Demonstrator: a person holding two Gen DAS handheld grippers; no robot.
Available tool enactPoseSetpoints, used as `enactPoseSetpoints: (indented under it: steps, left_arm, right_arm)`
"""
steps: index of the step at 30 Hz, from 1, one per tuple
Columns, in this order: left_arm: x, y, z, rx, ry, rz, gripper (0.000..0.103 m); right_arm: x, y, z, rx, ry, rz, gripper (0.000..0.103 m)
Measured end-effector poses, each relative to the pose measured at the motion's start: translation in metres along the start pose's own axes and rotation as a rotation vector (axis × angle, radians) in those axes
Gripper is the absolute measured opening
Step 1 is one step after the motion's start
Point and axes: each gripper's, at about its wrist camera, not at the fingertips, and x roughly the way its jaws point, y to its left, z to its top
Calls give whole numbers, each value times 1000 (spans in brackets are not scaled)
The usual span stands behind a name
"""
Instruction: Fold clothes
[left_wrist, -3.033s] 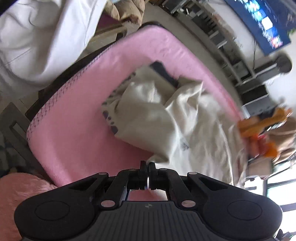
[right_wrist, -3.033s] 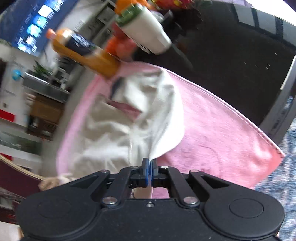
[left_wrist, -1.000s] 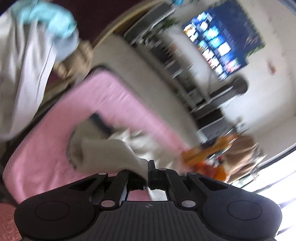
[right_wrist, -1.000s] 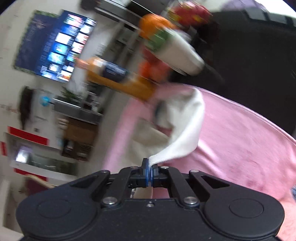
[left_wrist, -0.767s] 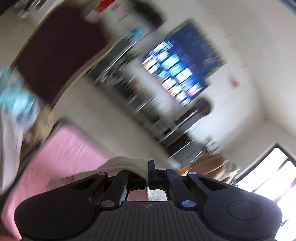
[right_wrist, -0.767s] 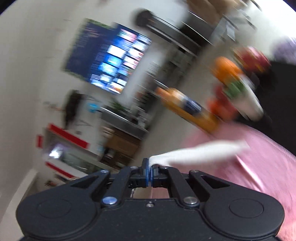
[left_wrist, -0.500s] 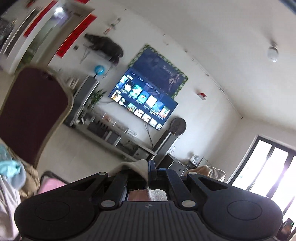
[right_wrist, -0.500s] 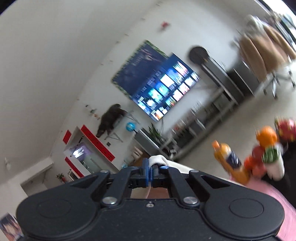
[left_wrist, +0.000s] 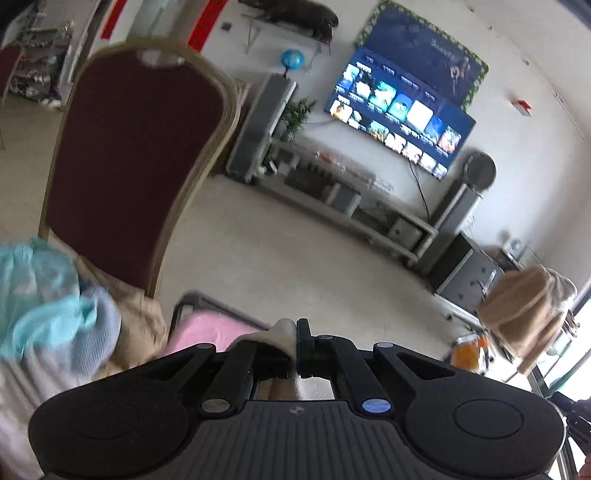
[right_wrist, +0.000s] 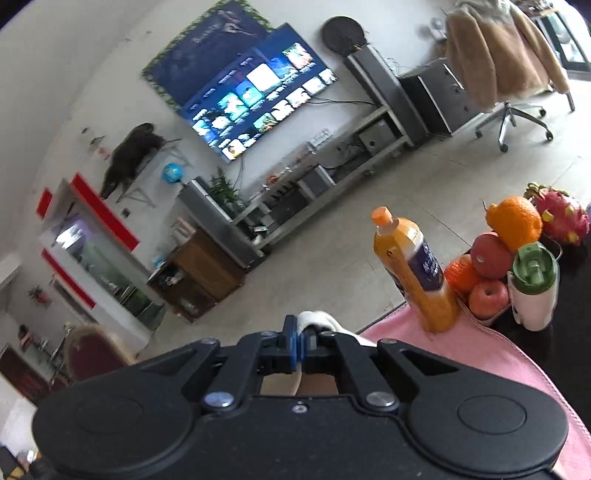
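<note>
The left gripper (left_wrist: 296, 341) points out across the room, its jaws clenched on a fold of a cream garment (left_wrist: 281, 330) that bulges up between the fingertips. The right gripper (right_wrist: 296, 341) is likewise clamped on a white bunch of the same garment (right_wrist: 314, 320), which curls over to the right of its blue-padded fingers (right_wrist: 290, 334). Most of the cloth hangs below both cameras, out of sight. Under the grippers lies a pink blanket (right_wrist: 461, 350) spread on the worktop. At its far edge stand an orange juice bottle (right_wrist: 413, 269), a pile of fruit (right_wrist: 495, 254) and a white cup with a green lid (right_wrist: 533, 291). In the left view a maroon chair (left_wrist: 136, 162) carries a heap of light-blue clothes (left_wrist: 44, 306). A television (left_wrist: 399, 118) glows on the far wall.
</note>
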Motion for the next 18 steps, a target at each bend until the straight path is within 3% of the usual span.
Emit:
enactPoseSetpoints:
  steps: [5, 8, 12, 15, 18]
  left_arm:
    - [-35, -19, 10, 99, -146, -61, 0]
    - [-50, -25, 7, 148, -203, -90, 0]
    - [-4, 8, -73, 101, -9, -25, 0]
    - [48, 48, -150, 1, 193, 84, 0]
    - [96, 81, -217, -74, 350, 210, 0]
  right_arm:
    - [-29, 35, 24, -137, -168, 108, 2]
    - [-40, 15, 10, -158, -163, 113, 2]
    - [-8, -46, -40, -141, -19, 12, 2]
    - [37, -112, -97, -16, 167, -83, 2]
    - [70, -166, -157, 57, 291, -199, 2]
